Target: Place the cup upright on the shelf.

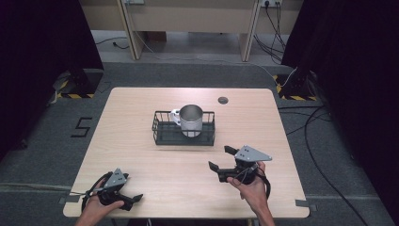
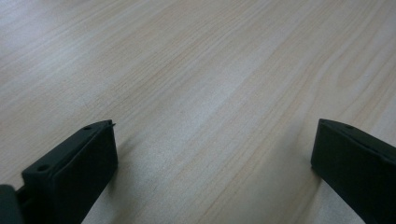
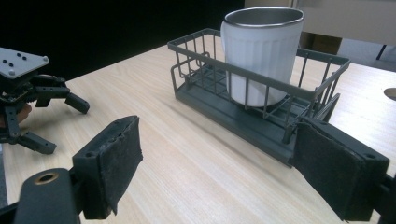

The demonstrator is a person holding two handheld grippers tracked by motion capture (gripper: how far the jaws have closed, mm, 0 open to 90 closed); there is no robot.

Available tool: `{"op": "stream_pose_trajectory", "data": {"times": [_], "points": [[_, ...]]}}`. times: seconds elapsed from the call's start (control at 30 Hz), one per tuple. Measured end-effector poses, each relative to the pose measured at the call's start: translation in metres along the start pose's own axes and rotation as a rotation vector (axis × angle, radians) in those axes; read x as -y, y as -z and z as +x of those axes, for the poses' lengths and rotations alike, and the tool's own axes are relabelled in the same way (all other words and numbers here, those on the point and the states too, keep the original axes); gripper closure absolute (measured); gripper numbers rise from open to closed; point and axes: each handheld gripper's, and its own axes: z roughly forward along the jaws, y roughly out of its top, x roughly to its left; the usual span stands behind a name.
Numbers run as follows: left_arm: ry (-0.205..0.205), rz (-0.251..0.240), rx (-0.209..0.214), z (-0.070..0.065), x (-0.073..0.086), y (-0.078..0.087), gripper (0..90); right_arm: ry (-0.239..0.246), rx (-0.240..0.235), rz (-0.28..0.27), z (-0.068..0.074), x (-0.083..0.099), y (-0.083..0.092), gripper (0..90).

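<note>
Fingers: left gripper (image 1: pixel 123 199) and right gripper (image 1: pixel 225 157) both wide open, empty | risk: mug (image 1: pixel 190 120) tall in basket (image 1: pixel 162 134), a bump from right could tip it on counter (image 1: pixel 141 160)

The table (image 1: pixel 141 141) was a pale wood-grain top with rounded corners. A dark wire basket (image 1: pixel 162 132) sat on it near the middle, ahead of the right claw (image 1: pixel 220 157) and well ahead of the left claw (image 1: pixel 134 200). Beyond the basket, farther from both claws, a small round grommet (image 1: pixel 223 100) sat in the tabletop.
</note>
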Motion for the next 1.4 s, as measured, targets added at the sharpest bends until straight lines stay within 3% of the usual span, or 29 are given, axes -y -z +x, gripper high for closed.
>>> {"op": "stream_pose_trajectory", "data": {"times": [0.97, 1.4], "points": [[0.000, 0.000, 0.000, 0.000, 0.000, 0.000, 0.0, -0.036, 0.001, 0.028, 0.008, 0.031, 0.005, 16.8], [-0.001, 0.000, 0.000, 0.000, 0.000, 0.000, 0.0, -0.047, 0.017, 0.043, 0.012, 0.047, 0.014, 16.5]]}}
